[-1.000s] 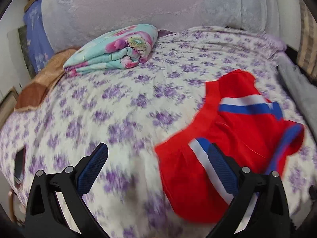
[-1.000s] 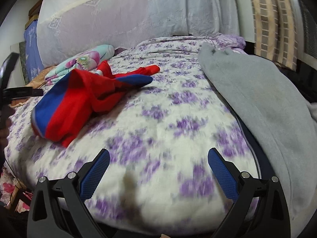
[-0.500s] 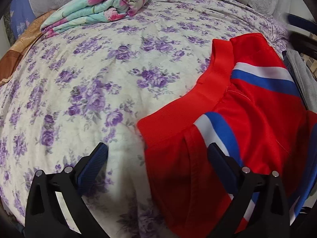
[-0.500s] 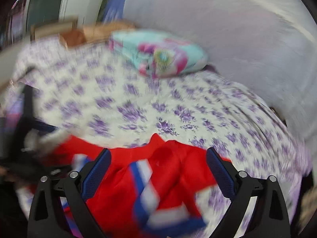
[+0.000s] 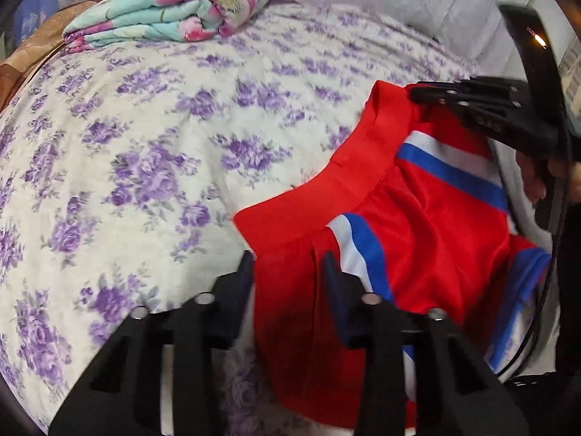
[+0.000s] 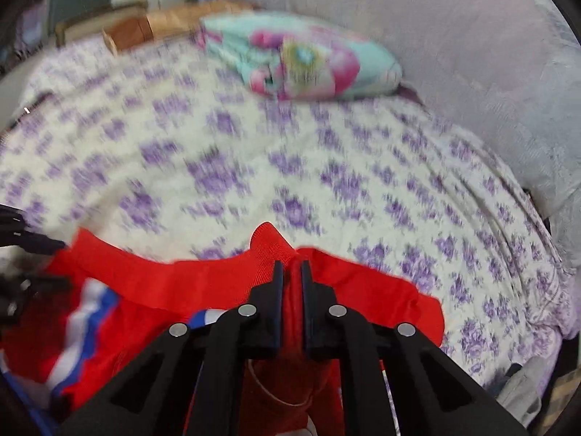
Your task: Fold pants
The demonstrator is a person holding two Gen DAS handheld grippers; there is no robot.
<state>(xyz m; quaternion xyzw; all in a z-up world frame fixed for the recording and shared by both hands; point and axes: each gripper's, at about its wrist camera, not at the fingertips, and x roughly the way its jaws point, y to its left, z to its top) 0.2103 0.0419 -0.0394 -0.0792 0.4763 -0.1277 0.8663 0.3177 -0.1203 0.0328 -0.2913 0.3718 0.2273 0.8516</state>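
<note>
Red pants (image 5: 410, 229) with blue and white stripes lie crumpled on the bed's right side. In the left wrist view my left gripper (image 5: 288, 270) has its jaws partly closed around the near corner of the red waistband, a gap still showing. My right gripper reaches in from the right at the far waistband corner (image 5: 432, 96). In the right wrist view the right gripper (image 6: 289, 272) is shut on a pinch of the red waistband (image 6: 268, 243), and the pants (image 6: 152, 287) spread to its left.
The bed has a white sheet with purple flowers (image 5: 145, 152). A folded floral blanket (image 5: 174, 18) lies at the head, near a grey padded headboard (image 6: 472, 54). A brown cushion (image 5: 32, 47) sits at the far left. A person's hand (image 5: 537, 178) holds the right gripper.
Both grippers moved in on the waistband and closed from wide open. The right one now pinches the cloth; the left one has narrowed around the near corner.
</note>
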